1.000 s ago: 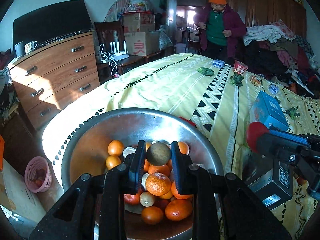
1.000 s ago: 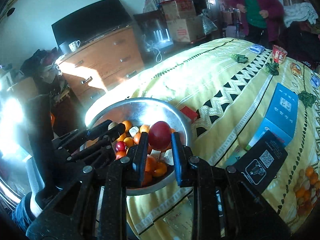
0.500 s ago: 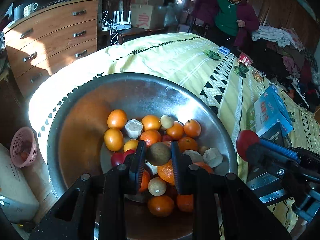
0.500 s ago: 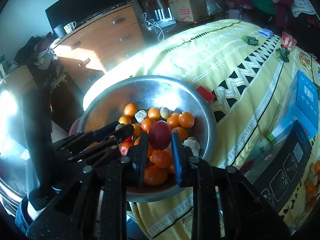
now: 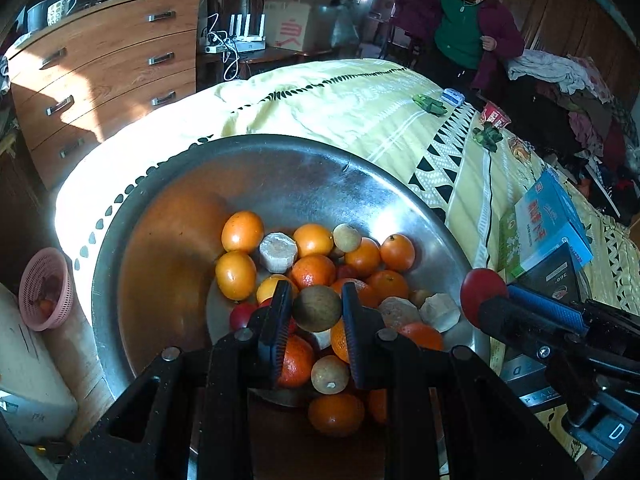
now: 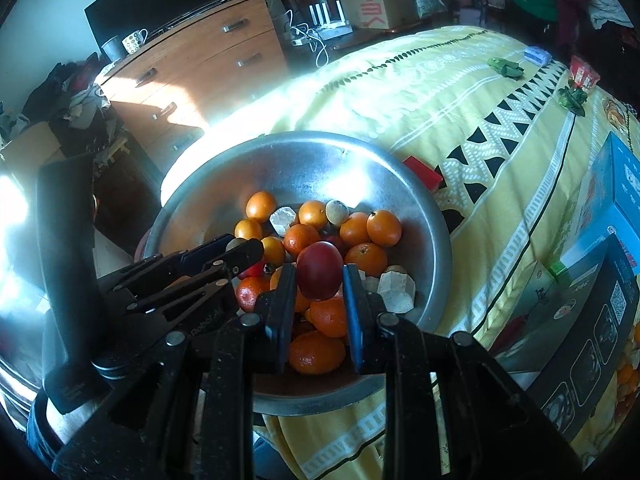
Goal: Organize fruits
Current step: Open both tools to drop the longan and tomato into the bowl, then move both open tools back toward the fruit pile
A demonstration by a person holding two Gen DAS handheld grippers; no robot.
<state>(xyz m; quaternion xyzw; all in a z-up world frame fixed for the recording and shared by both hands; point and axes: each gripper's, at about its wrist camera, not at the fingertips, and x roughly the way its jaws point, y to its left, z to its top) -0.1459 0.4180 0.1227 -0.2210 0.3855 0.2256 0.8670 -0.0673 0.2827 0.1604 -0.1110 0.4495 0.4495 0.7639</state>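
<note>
A big steel bowl [image 5: 168, 208] sits on the yellow bedspread, holding several oranges [image 5: 242, 232], small brown fruits and pale chunks. My left gripper [image 5: 316, 312] is shut on a round brown fruit [image 5: 317, 308] and holds it just above the pile. My right gripper [image 6: 319, 280] is shut on a dark red fruit [image 6: 320, 270] over the bowl [image 6: 392, 184]. The right gripper also shows in the left wrist view [image 5: 486, 300] at the bowl's right rim, red fruit at its tip. The left gripper shows in the right wrist view [image 6: 240, 250] at the bowl's left.
A blue box [image 5: 552, 216] and a black box [image 6: 592, 300] lie on the bed right of the bowl. A small red box [image 6: 422, 170] touches the bowl's far rim. A wooden dresser [image 5: 104, 76] stands left. A pink basket [image 5: 44, 288] sits on the floor. A person [image 5: 468, 28] stands beyond the bed.
Both grippers have dropped lower and closer to the fruit pile in the bowl, each still holding its fruit. The bowl looks larger in both views.
</note>
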